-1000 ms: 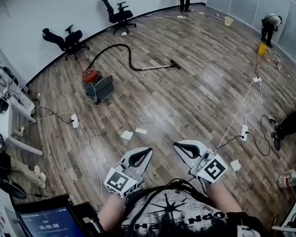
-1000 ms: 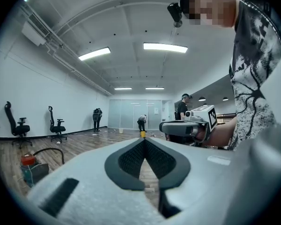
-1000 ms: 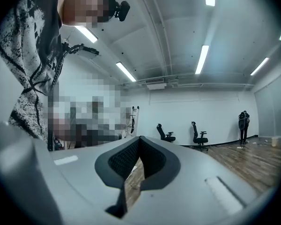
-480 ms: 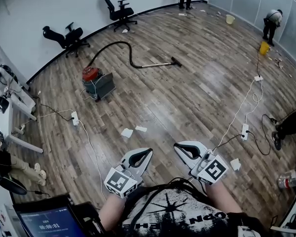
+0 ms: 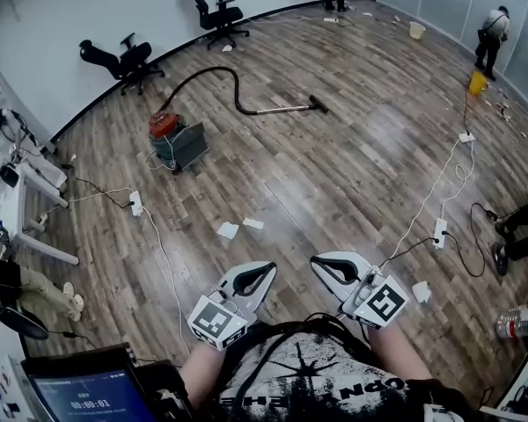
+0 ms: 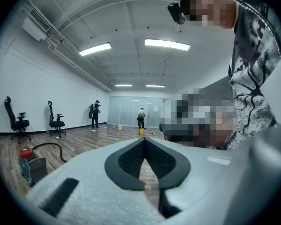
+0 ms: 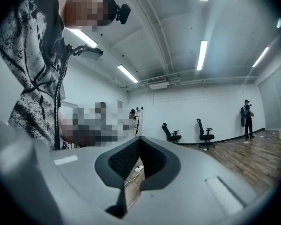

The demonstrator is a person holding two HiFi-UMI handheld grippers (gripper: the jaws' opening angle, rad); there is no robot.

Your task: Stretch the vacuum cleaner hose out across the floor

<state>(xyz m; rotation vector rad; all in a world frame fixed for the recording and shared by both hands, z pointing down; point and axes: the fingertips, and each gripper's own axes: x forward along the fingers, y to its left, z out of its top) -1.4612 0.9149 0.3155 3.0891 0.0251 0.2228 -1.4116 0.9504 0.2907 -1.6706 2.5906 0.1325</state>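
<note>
Hose point(image 5: 218, 69) and vacuum cleaner point(image 5: 165, 128) lie far ahead of both your grippers and off to the left, well out of reach. Between them and you are bare floor point(image 5: 334, 192) and two scraps of paper point(image 5: 228, 230). The hose curls in a tight arc from the red-topped vacuum cleaner, then joins the metal wand point(image 5: 282, 109), whose far end lies roughly straight ahead of your right gripper point(image 5: 320, 265).

Over the last second almost nothing has changed. The hose keeps the same curl, and only your view has swung a little. Your left gripper point(image 5: 266, 271) and the right one sit close to your body, side by side, each with its jaws pressed together on nothing.

The stretching has not begun, I judge. You will need to walk over to the wand end before either gripper can open for a hold.
</note>
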